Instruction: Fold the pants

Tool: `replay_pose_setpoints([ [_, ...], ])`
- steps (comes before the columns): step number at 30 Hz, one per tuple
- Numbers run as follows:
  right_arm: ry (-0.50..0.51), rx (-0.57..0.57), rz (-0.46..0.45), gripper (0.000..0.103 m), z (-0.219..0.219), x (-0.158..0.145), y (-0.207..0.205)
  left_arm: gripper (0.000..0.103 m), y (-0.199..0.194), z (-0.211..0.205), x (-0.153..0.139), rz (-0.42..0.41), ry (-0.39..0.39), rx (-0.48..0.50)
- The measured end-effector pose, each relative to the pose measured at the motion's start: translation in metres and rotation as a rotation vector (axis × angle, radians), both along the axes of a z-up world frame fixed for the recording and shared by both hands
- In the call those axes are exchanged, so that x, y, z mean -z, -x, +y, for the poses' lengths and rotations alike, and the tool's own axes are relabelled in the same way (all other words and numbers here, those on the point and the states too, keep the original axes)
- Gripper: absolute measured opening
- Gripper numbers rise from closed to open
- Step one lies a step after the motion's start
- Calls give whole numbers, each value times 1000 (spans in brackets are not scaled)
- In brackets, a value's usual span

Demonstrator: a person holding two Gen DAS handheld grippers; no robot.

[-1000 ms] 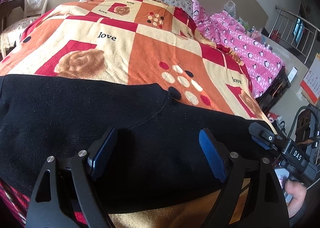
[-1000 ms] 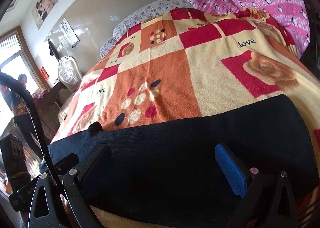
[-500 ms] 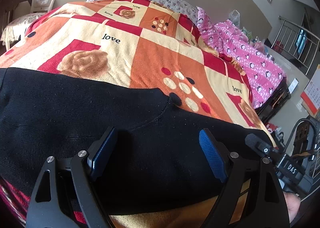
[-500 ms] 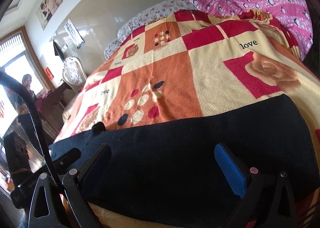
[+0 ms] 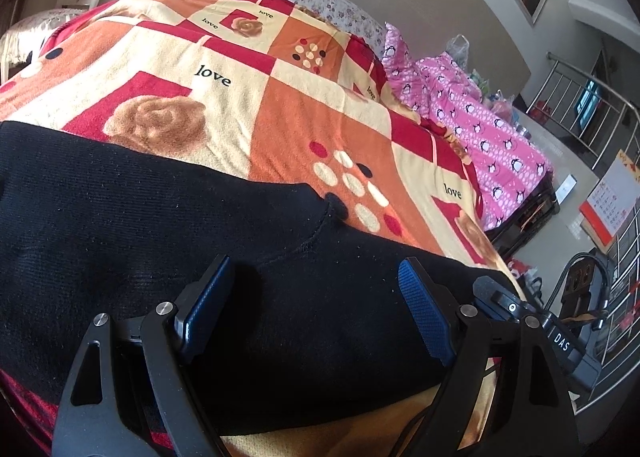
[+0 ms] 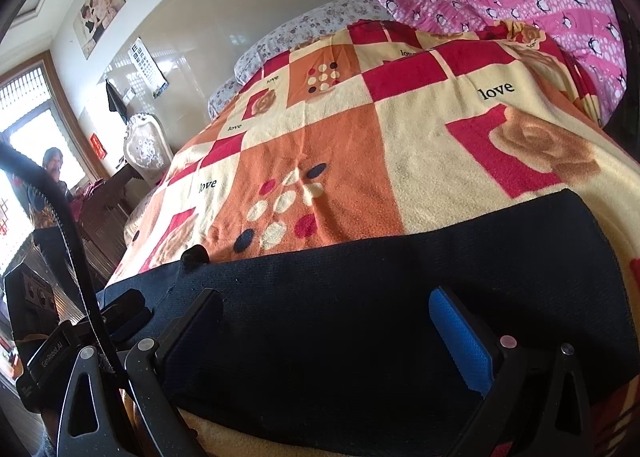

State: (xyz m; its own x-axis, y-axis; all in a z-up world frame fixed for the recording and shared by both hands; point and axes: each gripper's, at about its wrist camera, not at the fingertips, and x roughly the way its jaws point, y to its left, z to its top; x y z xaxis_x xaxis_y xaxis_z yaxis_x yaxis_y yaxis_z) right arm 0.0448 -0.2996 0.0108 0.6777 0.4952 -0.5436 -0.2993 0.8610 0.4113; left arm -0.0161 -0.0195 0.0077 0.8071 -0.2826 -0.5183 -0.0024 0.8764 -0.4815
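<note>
bed [image 5: 304, 125]: patterned blanket ahead of both tongs | black pants [image 5: 168, 257]: lay flat across near edge, under and between both tongs | left tongs [image 5: 316, 309]: wide open, gripped nothing | right tongs [image 6: 328, 337]: wide open, gripped nothing

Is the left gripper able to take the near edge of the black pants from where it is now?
Probably yes. The left gripper stands open right above the black pants, which lie flat on the patterned blanket. Nothing lies between its fingers and the cloth.
</note>
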Motion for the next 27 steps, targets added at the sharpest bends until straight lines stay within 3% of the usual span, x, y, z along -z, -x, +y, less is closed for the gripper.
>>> replay_pose_setpoints([
  [6,0,-1,-1,103,0,0,-1,84,0,-6,0,24,-50,0],
  [14,2,-1,-4,103,1,0,0,84,2,-1,1,18,-7,-5],
  [23,-8,-2,-7,103,0,0,1,84,-2,-28,0,69,-209,-55],
  [27,-10,-3,-9,103,0,0,1,84,-2,-30,2,73,-235,-57],
])
